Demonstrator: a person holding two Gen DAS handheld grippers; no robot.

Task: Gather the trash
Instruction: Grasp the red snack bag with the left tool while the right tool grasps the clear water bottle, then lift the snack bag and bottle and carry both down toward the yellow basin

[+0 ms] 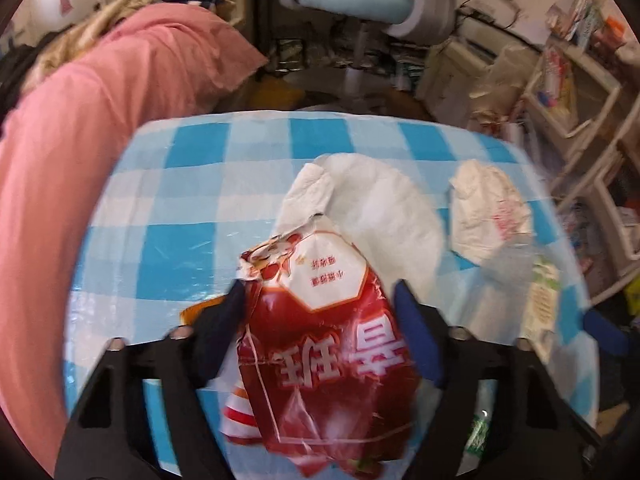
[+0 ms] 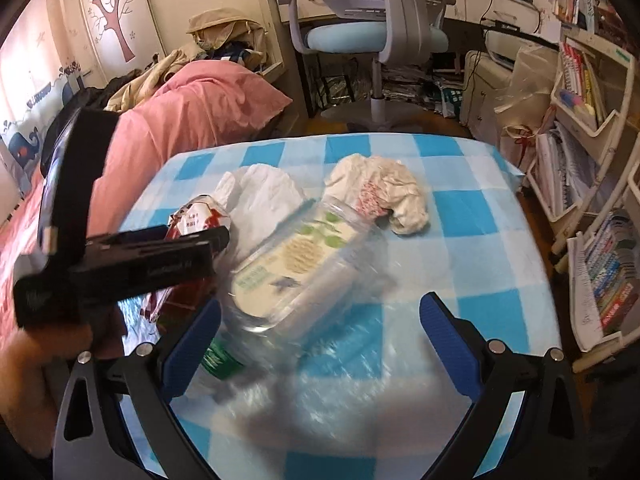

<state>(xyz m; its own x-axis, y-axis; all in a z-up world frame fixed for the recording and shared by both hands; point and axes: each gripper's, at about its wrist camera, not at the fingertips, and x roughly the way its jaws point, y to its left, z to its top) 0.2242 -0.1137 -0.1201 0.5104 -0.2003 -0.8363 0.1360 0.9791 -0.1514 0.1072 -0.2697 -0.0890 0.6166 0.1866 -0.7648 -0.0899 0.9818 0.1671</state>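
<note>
1. So far the task looks to be at its beginning: most of the trash lies on the table (image 2: 480, 240) with the blue checked cloth, and I see no bin or trash bag in either view.
2. The left gripper (image 1: 320, 304) has its fingers closed around a red snack wrapper (image 1: 332, 344). The wrapper seems lifted a little, but I cannot tell this surely.
3. The right gripper (image 2: 320, 320) has its fingers wide apart and holds nothing. It hangs just above a clear plastic package (image 2: 296, 264) with a printed label.
4. Left to collect, in my judgement: the clear plastic package, the white plastic bag (image 2: 264, 196), the crumpled bag with red print (image 2: 380, 196), and something green (image 2: 218, 358) near the right gripper's left finger.
5. The clear plastic package is the only container; it is too blurred to tell its contents.
</note>
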